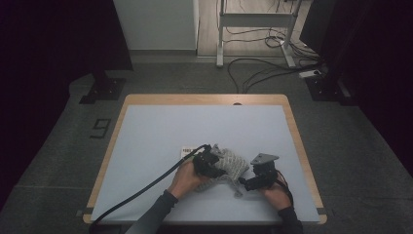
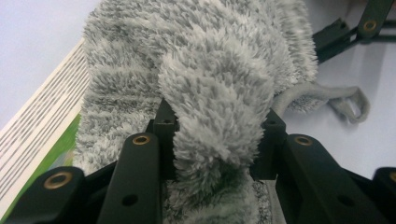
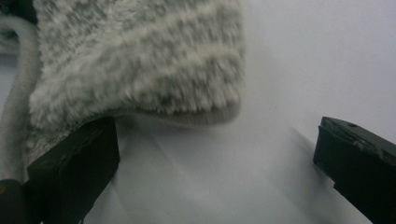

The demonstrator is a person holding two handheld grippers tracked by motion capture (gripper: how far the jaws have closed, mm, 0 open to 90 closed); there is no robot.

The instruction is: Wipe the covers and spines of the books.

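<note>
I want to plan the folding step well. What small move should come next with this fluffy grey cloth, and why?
Probably close the right gripper on the near edge of the cloth. The left gripper already pinches a fold of it, while the right jaws stand open with one jaw beside the edge and bare mat between them. A second hold would let both hands lift it.

fluffy grey striped cloth (image 2: pixel 219 79), matt black plastic gripper arms, smooth matt pale table mat (image 1: pixel 160 131), wooden edge.
</note>
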